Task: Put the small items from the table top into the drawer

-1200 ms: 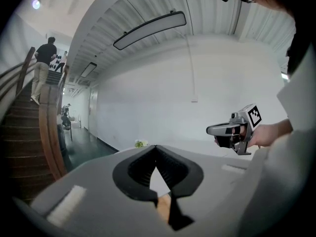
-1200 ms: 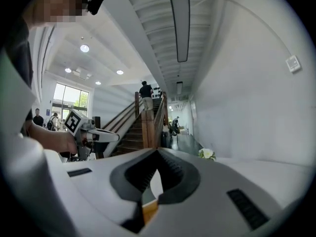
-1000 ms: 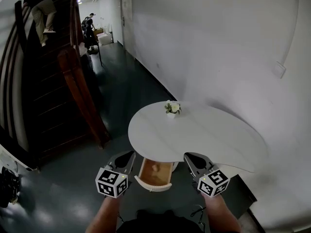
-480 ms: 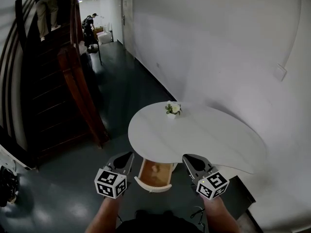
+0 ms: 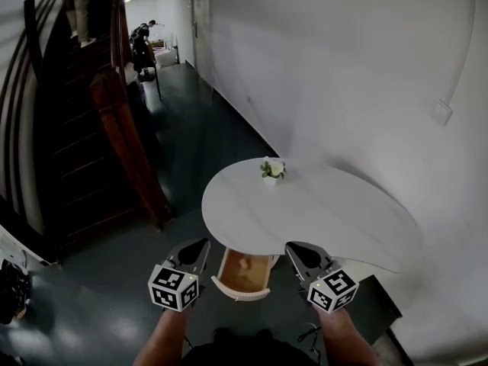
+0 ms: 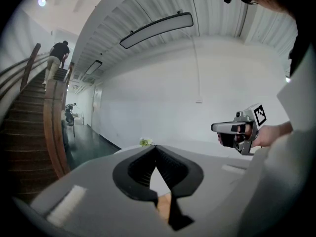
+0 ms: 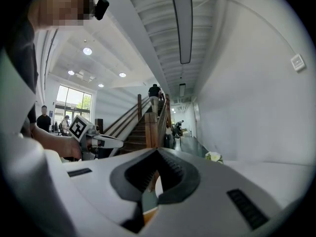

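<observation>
The left hand-held gripper [image 5: 200,244] and the right hand-held gripper [image 5: 293,246] hang at the near edge of the white desk [image 5: 328,212], both closed on nothing, 1 on each side of the open drawer [image 5: 240,290]. A small pale item [image 5: 244,264] lies inside it. A flower pot [image 5: 271,171] stands at the far edge.

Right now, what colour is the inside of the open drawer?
Light wooden brown inside the drawer, with a white front. The head view shows it best.

The drawer [image 5: 241,289] stands open under the near edge of the counter [image 5: 328,212], between the left tool [image 5: 200,244] and the right tool [image 5: 293,247]. A flower pot [image 5: 271,171] sits at the counter's far edge.
</observation>
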`<state>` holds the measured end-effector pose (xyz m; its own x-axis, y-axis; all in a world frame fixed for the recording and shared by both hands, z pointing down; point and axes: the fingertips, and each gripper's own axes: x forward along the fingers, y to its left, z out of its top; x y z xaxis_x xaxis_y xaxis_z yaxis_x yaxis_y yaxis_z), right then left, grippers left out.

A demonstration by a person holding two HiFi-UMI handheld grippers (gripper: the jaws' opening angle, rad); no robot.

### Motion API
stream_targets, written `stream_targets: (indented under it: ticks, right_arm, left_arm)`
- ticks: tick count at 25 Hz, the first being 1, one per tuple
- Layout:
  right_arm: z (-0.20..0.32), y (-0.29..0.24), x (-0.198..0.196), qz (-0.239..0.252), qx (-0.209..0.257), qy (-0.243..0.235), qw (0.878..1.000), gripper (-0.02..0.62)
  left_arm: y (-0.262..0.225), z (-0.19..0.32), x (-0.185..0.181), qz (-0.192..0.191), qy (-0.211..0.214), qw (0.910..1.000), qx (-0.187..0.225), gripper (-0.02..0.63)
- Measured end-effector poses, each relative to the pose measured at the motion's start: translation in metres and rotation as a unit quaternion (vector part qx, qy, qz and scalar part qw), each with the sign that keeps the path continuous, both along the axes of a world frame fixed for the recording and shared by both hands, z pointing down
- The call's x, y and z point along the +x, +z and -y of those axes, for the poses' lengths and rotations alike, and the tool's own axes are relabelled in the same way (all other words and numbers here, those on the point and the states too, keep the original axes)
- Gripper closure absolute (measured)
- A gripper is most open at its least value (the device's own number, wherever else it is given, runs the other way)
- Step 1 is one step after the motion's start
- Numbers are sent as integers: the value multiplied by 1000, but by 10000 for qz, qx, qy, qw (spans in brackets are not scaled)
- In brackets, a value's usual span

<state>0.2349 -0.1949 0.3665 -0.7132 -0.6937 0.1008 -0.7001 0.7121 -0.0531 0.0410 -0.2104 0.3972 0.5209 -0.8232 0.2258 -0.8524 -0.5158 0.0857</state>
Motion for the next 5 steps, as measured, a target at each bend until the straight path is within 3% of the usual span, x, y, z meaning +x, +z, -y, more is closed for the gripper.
stream_targets:
  ticks: [5]
  right_arm:
    - [0, 0, 1, 29, 6, 9, 10000, 584]
  left_arm:
    - [0, 0, 0, -21, -10, 10000, 9, 601]
